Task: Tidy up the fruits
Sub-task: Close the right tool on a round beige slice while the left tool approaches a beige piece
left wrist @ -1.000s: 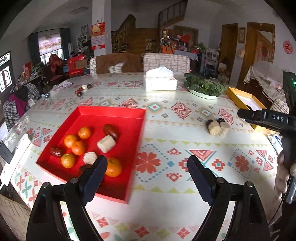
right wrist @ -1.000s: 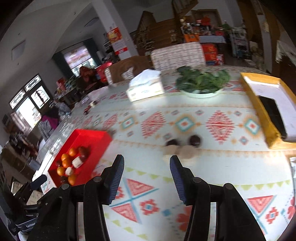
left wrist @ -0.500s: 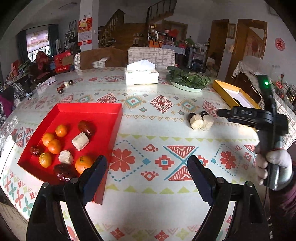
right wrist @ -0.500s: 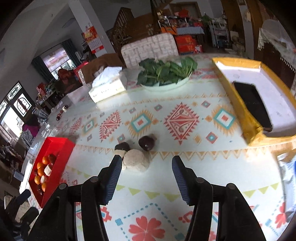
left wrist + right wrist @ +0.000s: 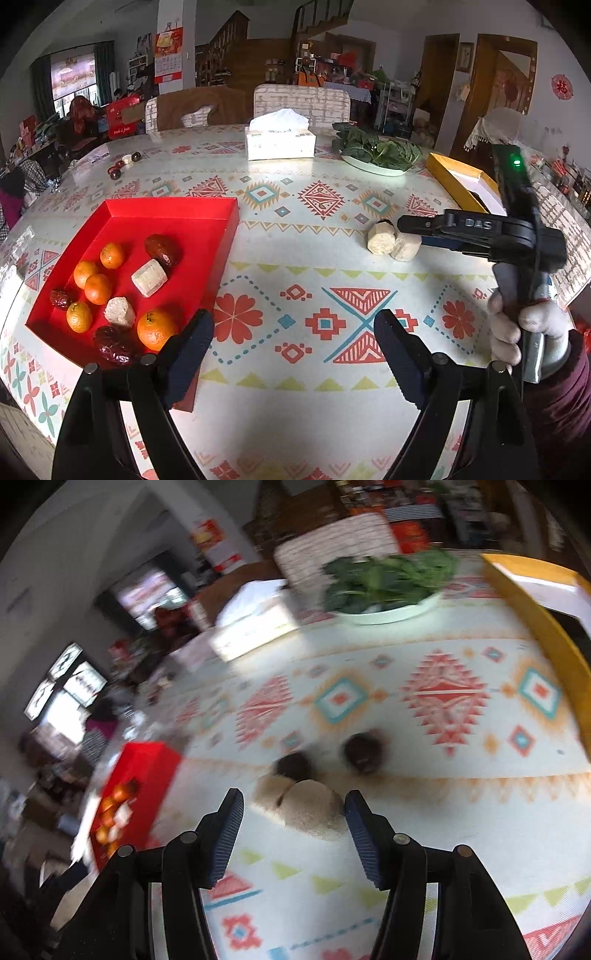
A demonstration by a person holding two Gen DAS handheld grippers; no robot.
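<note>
The fruits are split between two spots on the patterned surface (image 5: 295, 236). Most sit in the red tray (image 5: 207, 221) near the left edge: small oranges (image 5: 98, 288), dark red dates (image 5: 163, 250) and pale cut chunks (image 5: 149, 277). Toward the right side, two more pale chunks (image 5: 393, 243) lie touching each other, with two dark round fruits (image 5: 364, 753) just behind them.

The right tongs (image 5: 293, 834) point down at that pair; their jaws have just been opening and stand apart, with the nearer chunk (image 5: 312, 808) just ahead of the tips, and nothing gripped. This view is blurred. A gloved hand (image 5: 524, 332) grips their handle.

The left tongs (image 5: 293, 354) hang wide open over bare cloth beside the tray's near right corner, holding nothing.

Along the far edge stand a tissue box (image 5: 280, 142), a plate of greens (image 5: 376, 153) and a yellow box (image 5: 454, 184).
</note>
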